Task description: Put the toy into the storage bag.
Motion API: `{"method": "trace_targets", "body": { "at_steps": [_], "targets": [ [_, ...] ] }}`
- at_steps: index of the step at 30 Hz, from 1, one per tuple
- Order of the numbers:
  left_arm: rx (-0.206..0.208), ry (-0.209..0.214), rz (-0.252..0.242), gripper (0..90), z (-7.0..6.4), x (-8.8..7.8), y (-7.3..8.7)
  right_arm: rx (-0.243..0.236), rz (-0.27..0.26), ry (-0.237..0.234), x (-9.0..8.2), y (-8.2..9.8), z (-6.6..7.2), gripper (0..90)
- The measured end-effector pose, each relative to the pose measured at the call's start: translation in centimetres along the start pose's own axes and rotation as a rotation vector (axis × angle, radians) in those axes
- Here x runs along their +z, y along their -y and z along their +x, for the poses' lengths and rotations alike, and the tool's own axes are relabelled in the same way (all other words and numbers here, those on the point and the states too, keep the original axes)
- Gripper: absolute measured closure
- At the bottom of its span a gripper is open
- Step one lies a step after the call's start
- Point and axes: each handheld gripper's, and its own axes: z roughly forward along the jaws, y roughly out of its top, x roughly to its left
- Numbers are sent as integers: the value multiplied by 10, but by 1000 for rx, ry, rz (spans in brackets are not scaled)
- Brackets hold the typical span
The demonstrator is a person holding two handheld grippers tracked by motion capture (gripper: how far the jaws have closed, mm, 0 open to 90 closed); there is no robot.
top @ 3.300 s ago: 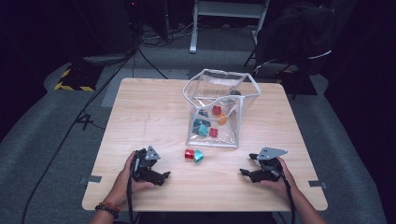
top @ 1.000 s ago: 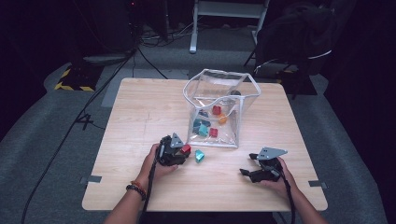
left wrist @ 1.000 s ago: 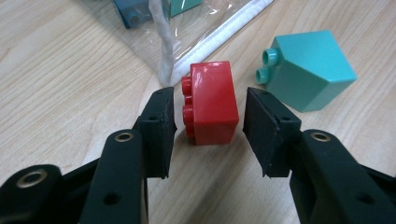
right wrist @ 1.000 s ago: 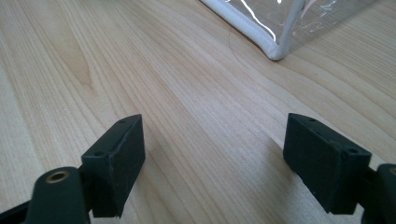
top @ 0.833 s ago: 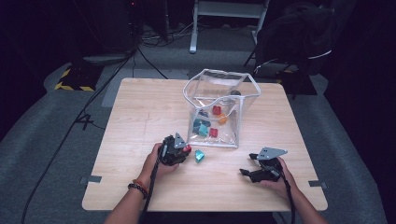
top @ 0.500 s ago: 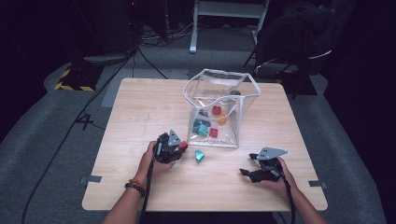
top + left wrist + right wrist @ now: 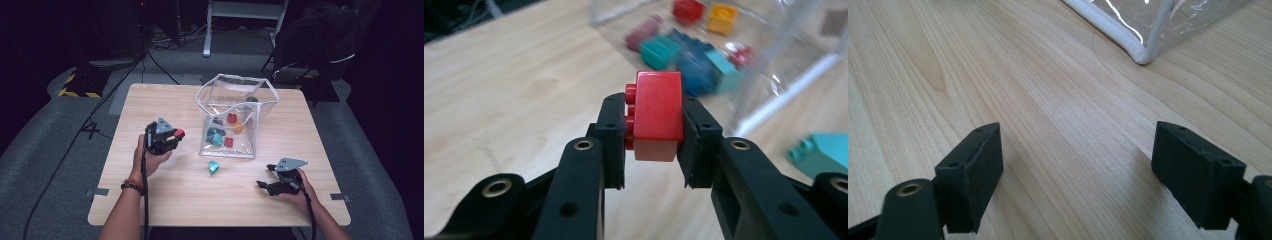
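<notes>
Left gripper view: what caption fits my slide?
Hand-held gripper clamps a red brick near the clear bag of bricks.

From above our side of the wooden table (image 7: 165,200), the high view looks forward and down, taking in the whole top and the dark floor beyond. Our left gripper view sits close behind its jaws, facing the clear bag (image 7: 784,60) across the tabletop. Our right gripper view skims low over the wood toward that same bag's corner (image 7: 1148,50), which all three views share.
</notes>
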Motion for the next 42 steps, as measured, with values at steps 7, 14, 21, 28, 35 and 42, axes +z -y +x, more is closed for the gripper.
{"method": "trace_targets", "body": {
  "at_steps": [7,14,21,28,35,42],
  "targets": [
    [-71,-52,-56,677,31,-10,-29,0,0,0,0,0,0,209],
    [-122,-86,-91,677,48,-11,-60,0,0,1,0,0,0,209],
    [-121,-77,-151,677,40,-10,-90,-1,-1,1,0,0,0,210],
    [-80,-55,-173,677,26,-11,-117,-2,-1,2,0,0,0,210],
    [-77,-34,-201,677,17,-12,-130,-1,-1,1,0,0,0,210],
    [-63,-18,-220,677,8,-16,-142,-2,-1,1,0,0,0,209]
  ]
}}
